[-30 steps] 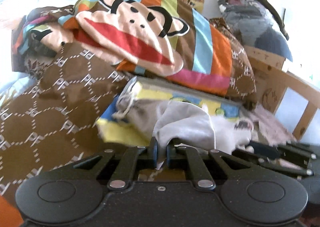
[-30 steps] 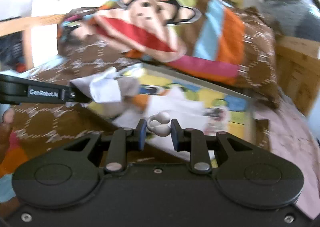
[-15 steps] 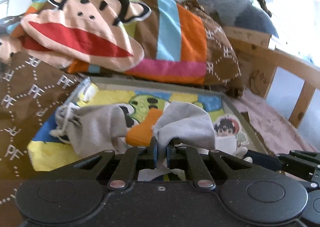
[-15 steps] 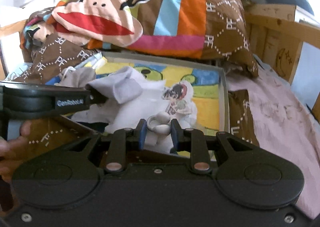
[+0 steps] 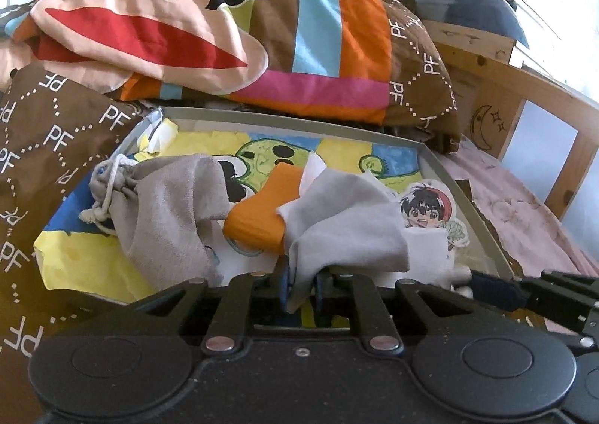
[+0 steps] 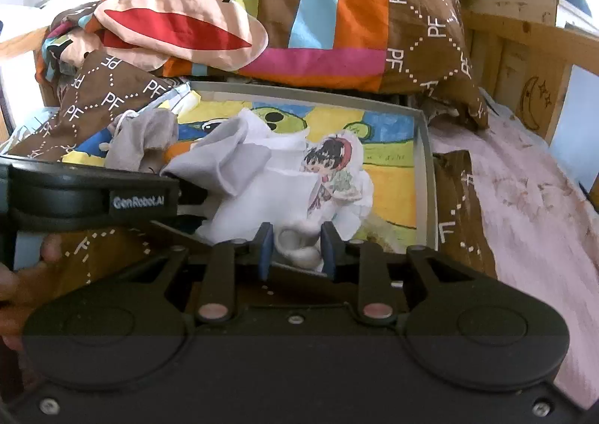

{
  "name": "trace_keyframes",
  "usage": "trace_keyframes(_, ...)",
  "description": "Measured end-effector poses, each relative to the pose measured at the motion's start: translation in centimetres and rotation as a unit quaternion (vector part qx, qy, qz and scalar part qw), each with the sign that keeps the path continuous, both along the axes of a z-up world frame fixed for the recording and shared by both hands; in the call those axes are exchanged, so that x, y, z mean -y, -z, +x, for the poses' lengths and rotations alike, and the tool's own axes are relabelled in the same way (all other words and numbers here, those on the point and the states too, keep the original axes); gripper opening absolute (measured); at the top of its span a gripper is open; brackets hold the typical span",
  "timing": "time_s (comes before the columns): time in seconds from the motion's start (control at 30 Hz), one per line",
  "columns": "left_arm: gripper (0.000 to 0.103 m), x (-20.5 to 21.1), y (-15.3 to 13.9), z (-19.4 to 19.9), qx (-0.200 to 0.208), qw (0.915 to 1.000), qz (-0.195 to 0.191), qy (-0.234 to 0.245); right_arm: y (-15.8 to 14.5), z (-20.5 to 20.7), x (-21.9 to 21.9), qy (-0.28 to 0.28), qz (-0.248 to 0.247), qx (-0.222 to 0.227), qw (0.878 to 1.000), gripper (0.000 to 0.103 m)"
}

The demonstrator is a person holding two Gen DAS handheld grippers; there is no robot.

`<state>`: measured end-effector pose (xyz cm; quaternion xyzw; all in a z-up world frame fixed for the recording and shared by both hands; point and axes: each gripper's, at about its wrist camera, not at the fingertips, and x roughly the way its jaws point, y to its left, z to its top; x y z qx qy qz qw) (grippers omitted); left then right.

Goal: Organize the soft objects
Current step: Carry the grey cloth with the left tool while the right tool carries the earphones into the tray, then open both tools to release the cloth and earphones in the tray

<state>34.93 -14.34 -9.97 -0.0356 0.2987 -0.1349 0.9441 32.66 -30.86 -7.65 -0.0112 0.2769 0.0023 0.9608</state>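
A shallow grey tray with a bright cartoon lining lies on the bed. In it are a grey drawstring pouch, an orange soft piece, a light grey cloth and a white plush with a cartoon figure. My left gripper is at the tray's near edge. Its jaws are opening, and a corner of the grey cloth hangs loose between them. My right gripper is shut on a curled white end of the plush, low over the tray's near right part.
A striped monkey-face blanket is heaped behind the tray, and a brown patterned duvet lies to the left. A wooden bed rail and a pink sheet are on the right. A hand holds the left gripper.
Both grippers have come down and across to the tray, bringing the grey cloth and the white plush over it. The left fingers now stand slightly wider apart around the cloth.
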Motion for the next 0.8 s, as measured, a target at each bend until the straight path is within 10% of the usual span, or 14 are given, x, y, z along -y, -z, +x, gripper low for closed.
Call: trace_keyframes(0.8, 0.060, -2.7, -2.3, -2.1, 0.009, 0.9998, -0.020, -0.004, -1.5, -2.1, -0.7, 0.003, -0.007, 0.022, 1.000, 0.053)
